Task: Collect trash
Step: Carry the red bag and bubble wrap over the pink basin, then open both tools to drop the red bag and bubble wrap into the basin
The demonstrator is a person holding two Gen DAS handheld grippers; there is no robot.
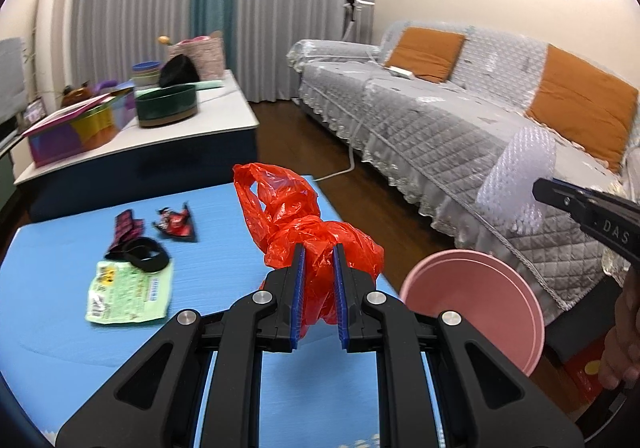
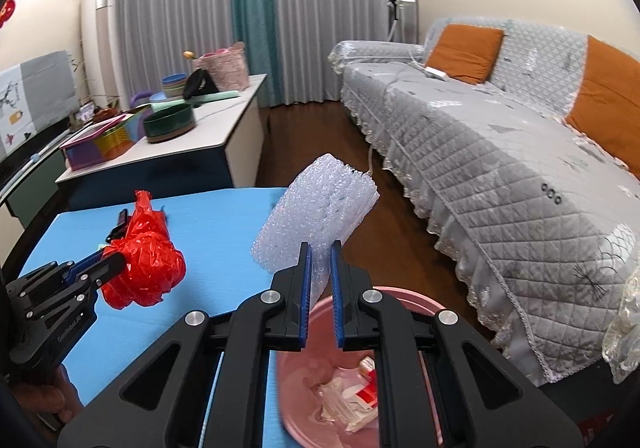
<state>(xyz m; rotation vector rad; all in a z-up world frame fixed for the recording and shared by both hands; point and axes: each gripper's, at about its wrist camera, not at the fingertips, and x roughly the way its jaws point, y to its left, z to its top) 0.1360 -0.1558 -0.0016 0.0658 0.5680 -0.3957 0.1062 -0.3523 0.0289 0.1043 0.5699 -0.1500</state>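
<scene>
My left gripper [image 1: 319, 250] is shut on a crumpled red plastic bag [image 1: 296, 216] and holds it above the blue table [image 1: 72, 328]; the bag also shows in the right wrist view [image 2: 146, 264]. My right gripper [image 2: 321, 248] is shut on a folded piece of white bubble wrap [image 2: 320, 208] and holds it above a pink basin [image 2: 316, 400] that has several scraps in it. The basin [image 1: 480, 296] sits off the table's right edge. The bubble wrap [image 1: 516, 184] shows at the right of the left wrist view.
On the blue table lie a green wrapper [image 1: 128, 288], a black band [image 1: 144, 254], a dark red wrapper [image 1: 126, 226] and a red-black wrapper [image 1: 176, 226]. A grey-covered sofa [image 1: 440, 120] stands at the right. A white cabinet [image 1: 180, 124] with containers stands behind.
</scene>
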